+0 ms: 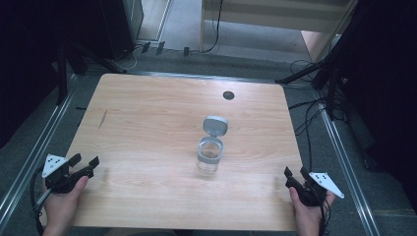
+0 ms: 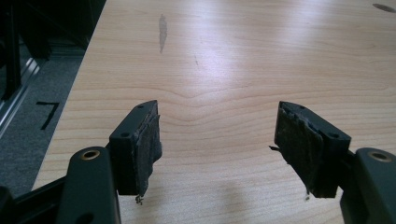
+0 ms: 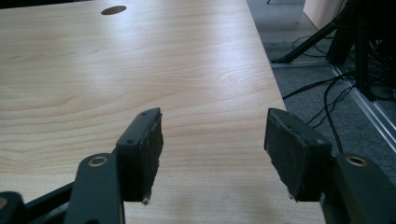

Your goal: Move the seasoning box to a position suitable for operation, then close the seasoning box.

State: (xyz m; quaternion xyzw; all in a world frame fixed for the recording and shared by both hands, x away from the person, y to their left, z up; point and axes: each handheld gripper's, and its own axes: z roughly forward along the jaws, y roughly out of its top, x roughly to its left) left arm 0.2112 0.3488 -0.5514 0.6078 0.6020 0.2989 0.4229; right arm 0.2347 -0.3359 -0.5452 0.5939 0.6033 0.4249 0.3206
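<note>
A clear jar [image 1: 210, 156] stands upright near the middle of the wooden desk [image 1: 147, 118], its grey flip lid [image 1: 216, 125] swung open and tipped back on the far side. The left tool [image 1: 84, 162] sits at the desk's near left corner in the person's left hand [image 1: 63, 199], jaws spread wide with nothing between them. The right tool [image 1: 296, 173] rests at the near right edge, gaping too, holding nothing. Both are well apart from the jar. A dark round hole [image 1: 228, 95] marks the far side.

the table [image 1: 147, 113] is pale wood — smooth, with a soft sheen. the jar [image 1: 210, 156] looks clear and glossy, its lid [image 1: 215, 125] grey plastic. the pads [image 2: 148, 140] are matt black — rough and frayed.
</note>
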